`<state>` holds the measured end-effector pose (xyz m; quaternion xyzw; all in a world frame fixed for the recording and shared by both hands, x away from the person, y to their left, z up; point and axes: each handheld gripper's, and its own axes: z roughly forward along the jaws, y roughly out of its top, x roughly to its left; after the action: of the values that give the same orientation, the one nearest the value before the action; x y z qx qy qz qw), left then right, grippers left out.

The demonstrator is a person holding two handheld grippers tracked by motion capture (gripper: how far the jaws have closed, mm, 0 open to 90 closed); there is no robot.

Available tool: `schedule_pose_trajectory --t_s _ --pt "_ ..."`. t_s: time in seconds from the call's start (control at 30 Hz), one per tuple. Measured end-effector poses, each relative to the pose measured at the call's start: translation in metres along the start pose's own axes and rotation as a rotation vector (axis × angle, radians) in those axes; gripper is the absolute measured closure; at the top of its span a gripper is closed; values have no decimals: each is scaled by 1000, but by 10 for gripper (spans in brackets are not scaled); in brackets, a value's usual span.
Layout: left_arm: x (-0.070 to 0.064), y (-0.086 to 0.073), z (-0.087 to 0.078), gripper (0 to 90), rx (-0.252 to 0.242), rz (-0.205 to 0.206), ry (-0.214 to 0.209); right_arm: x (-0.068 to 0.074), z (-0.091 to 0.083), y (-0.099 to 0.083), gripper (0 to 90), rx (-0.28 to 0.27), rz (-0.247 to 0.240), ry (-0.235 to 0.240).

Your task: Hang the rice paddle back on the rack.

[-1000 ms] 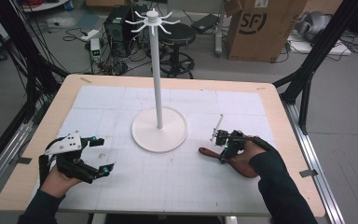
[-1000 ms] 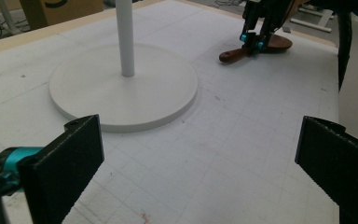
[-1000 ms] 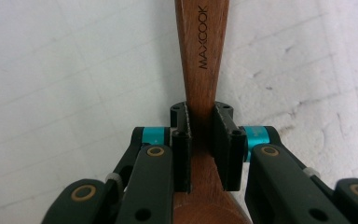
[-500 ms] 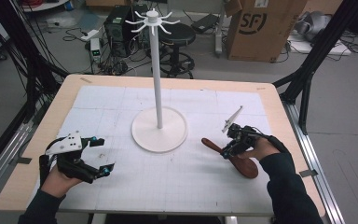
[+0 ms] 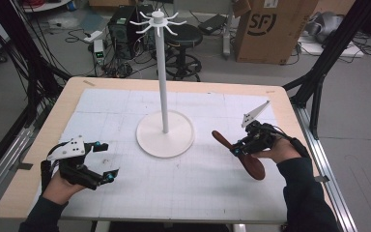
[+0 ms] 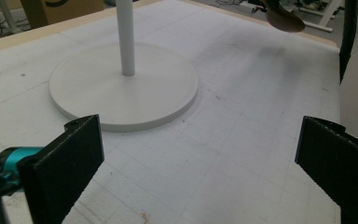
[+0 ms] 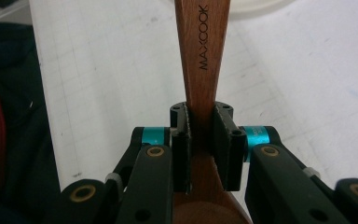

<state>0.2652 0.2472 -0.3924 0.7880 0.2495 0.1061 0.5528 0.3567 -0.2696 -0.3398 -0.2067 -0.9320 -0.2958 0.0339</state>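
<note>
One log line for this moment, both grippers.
left gripper: open, low over mat | right gripper: shut on wooden spoon, lifted off table | stand: mid-table, untouched

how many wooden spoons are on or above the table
1. The wooden spoon is clamped by its handle in the right gripper, right of the white stand. The box behind the table could hide others.
</note>
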Motion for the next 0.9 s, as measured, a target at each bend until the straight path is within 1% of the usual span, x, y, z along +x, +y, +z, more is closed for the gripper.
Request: schedule_pose_trajectory --t_s 0.07,0.17,0.2,0.23,0.27,0.3,0.33,0.4,0.6,0.63,0.67,0.7,0.87,0.9 --pt "0 0 0 17 0 0 0 0 -1 1 787 -7 7 5" --pt "0 0 0 17 0 0 0 1 -5 4 786 -31 0 9" --pt "0 0 0 17 1 1 -1 2 -6 5 786 -40 -1 -2" --pt "0 0 0 17 2 2 0 2 -7 6 786 -46 3 6" --pt "0 0 0 17 1 2 -1 1 -8 7 786 -56 -4 -2" --pt "0 0 0 16 -1 0 0 1 -9 9 786 -74 -2 1" --pt "0 0 0 17 -1 0 -1 1 -10 10 786 -83 -8 -1" --pt "0 0 0 17 -2 0 -1 1 -10 11 786 -91 -9 0" --pt "0 0 0 17 0 0 1 3 -17 17 786 -153 -11 -4" --pt "0 0 0 17 0 0 0 3 -18 17 786 -165 -5 -3" --pt "0 0 0 17 -1 0 0 3 -20 19 786 -188 -11 -2" --pt "0 0 0 17 -2 0 0 3 -20 19 786 -188 -11 -2" --pt "0 0 0 17 -2 0 0 5 -24 26 786 -227 -15 1" --pt "0 0 0 17 -3 0 -1 6 -27 29 785 -251 -18 3"
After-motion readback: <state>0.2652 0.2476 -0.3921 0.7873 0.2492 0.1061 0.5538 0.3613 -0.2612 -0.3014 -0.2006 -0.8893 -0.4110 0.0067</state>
